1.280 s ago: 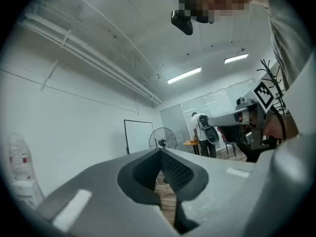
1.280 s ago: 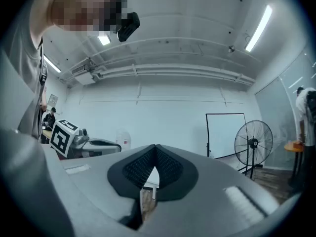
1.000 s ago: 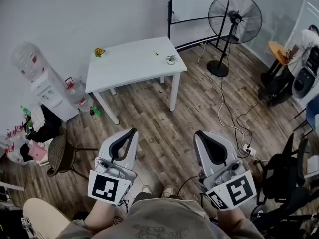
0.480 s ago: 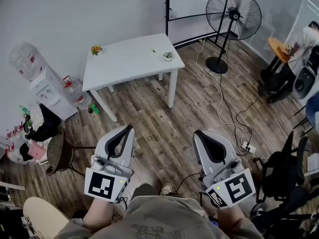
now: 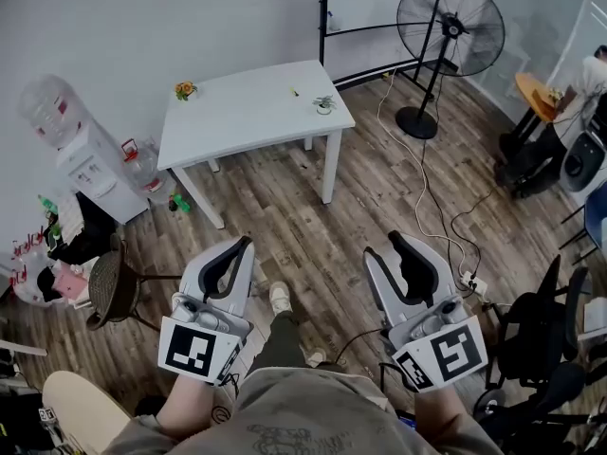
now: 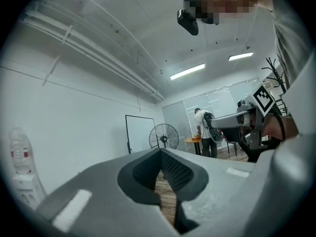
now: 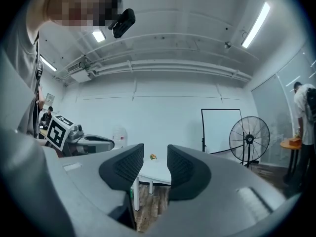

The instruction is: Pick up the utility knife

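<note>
A white table [image 5: 248, 118] stands across the room by the wall. On it lie a small yellow-green item [image 5: 295, 92], a small grey item [image 5: 325, 106] and an orange item [image 5: 185, 90], all too small to identify as the utility knife. My left gripper [image 5: 248, 243] is held low over the wood floor, shut with its pads [image 6: 168, 164] touching and nothing between them. My right gripper [image 5: 384, 245] is beside it, open and holding nothing. Between the right gripper's pads [image 7: 183, 168] the far table [image 7: 155, 174] shows in the gap.
A standing fan [image 5: 446, 34] and a whiteboard frame [image 5: 325, 17] stand behind the table. Cables [image 5: 424, 197] trail over the floor to a power strip [image 5: 471, 285]. A water dispenser [image 5: 87, 164] and a wicker stool [image 5: 112, 292] are at the left, office chairs [image 5: 545, 344] at the right. My shoe [image 5: 280, 298] is forward.
The right gripper's jaws have parted from shut to open. A foot has stepped forward between the grippers. The left gripper stays shut.
</note>
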The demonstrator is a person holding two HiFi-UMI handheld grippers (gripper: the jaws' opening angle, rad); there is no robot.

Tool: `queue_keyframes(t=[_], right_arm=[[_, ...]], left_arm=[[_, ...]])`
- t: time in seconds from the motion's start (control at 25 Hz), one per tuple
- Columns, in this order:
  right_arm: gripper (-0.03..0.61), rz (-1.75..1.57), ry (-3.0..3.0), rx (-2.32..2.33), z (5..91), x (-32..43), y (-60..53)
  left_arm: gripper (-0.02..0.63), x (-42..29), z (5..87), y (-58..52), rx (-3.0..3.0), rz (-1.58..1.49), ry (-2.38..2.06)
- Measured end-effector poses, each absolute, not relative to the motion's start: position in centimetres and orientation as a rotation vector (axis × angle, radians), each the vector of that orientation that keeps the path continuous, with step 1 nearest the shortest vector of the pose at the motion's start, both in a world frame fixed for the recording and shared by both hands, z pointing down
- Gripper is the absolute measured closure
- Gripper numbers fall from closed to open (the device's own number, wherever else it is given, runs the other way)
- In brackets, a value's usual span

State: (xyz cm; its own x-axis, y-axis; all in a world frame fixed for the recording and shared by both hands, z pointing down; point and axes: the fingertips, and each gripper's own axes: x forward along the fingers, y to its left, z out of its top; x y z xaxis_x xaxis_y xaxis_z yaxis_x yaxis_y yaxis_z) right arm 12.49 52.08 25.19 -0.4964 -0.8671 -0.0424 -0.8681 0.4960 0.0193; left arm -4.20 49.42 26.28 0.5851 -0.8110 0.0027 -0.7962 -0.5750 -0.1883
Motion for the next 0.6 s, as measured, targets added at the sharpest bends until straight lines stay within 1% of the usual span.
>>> queue_keyframes(t=[0.36, 0.6], right_arm=[[0.407, 0.062, 2.711, -1.566, 25.7, 11.6, 46.6], [0.407, 0.029, 2.737, -1.594, 26.4, 10.1, 40.1]], left_arm=[[0.614, -4.9, 26.7, 44.0, -2.639, -0.148, 1.327], [0.614, -6.1, 27.2, 37.6, -2.671, -0.156, 1.304]])
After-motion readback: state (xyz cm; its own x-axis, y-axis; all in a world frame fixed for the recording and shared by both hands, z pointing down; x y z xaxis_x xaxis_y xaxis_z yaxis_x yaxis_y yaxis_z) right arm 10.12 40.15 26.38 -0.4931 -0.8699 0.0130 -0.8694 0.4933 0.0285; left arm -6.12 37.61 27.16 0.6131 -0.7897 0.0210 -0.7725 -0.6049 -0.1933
